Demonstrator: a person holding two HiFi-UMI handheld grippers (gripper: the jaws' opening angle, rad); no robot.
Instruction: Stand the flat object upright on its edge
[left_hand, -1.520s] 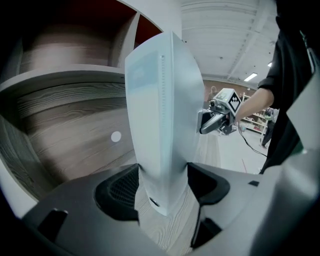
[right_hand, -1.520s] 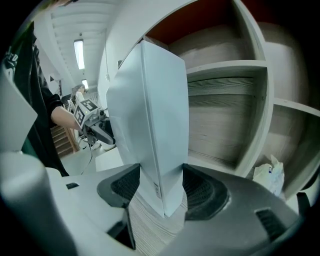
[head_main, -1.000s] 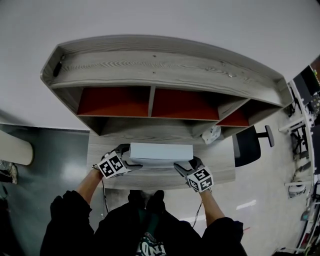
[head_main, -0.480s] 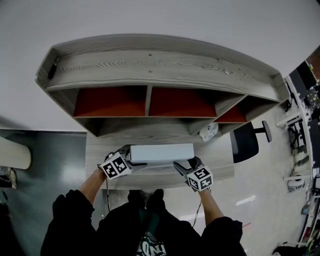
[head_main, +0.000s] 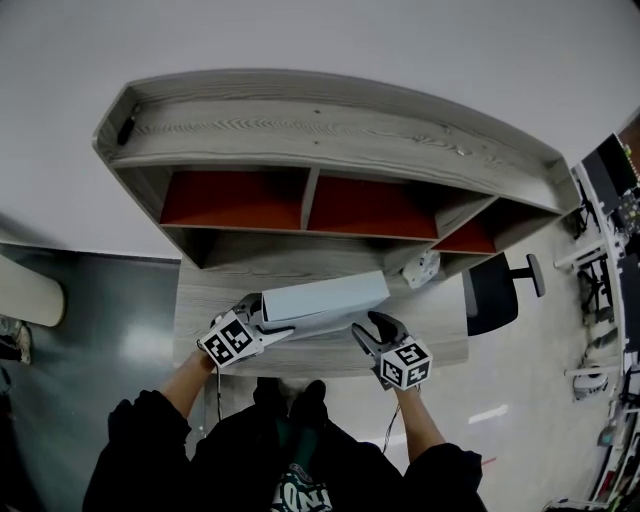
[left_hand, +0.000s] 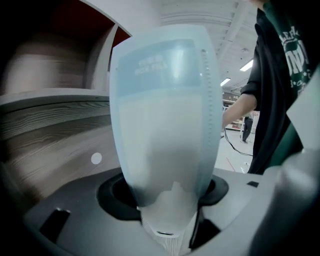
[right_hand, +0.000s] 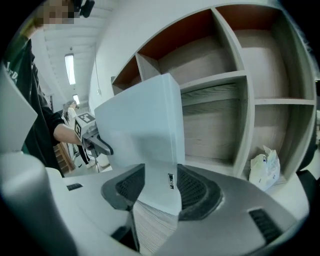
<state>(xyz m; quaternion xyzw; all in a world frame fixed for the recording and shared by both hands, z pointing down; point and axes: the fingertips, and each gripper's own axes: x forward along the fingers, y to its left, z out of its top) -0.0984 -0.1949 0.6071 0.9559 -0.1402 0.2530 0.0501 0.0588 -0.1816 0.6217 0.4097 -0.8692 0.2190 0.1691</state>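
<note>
as left hand-held gripper (head_main: 265, 318) closes, box (head_main: 325, 297), level before, tilts, seemingly clamped.

Wood desk hutch (head_main: 330, 130), red-backed cubbies (head_main: 235, 198); black chair (head_main: 495, 290) right; white wall (head_main: 300, 35).

Soft even light, fisheye-bent edges, motion blur in left gripper view.
</note>
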